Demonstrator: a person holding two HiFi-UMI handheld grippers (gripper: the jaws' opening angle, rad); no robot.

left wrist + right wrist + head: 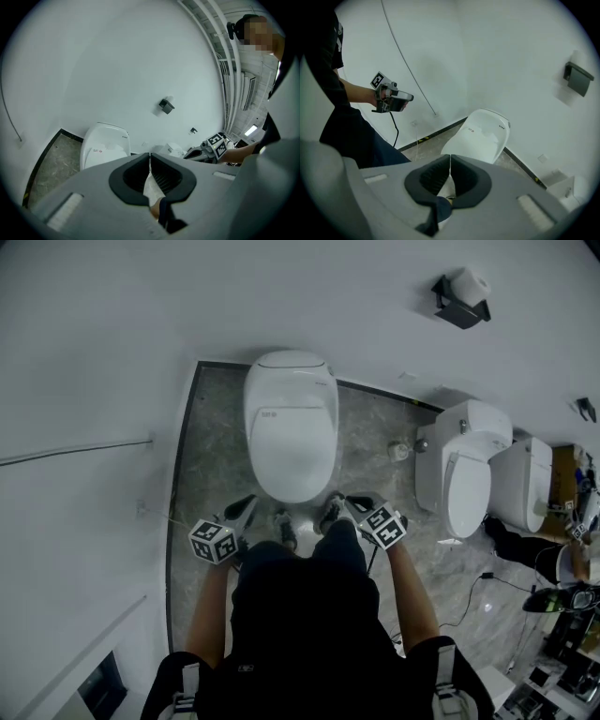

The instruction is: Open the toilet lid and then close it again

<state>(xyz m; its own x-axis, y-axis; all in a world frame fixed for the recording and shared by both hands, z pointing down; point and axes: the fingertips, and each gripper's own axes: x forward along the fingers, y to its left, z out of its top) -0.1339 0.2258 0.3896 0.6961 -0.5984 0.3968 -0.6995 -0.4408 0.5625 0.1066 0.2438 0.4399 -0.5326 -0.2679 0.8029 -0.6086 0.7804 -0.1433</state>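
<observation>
Plainly we face the toilet [291,381] against the wall, its lid [292,456] lying flat and closed; we cannot tell whether opening is yet to come or already undone. Our left tongs [150,157] and right tongs [450,159] are pressed together, empty, near the toilet's front, touching nothing.

No print is legible anywhere. The toilet lid [291,442] bears a small label [269,414] with a red mark near its back edge, its lettering too small to read. The marker cubes [214,541] on the left hand-held gripper [150,156] and right hand-held gripper [450,160] show only black-and-white square patterns.
</observation>
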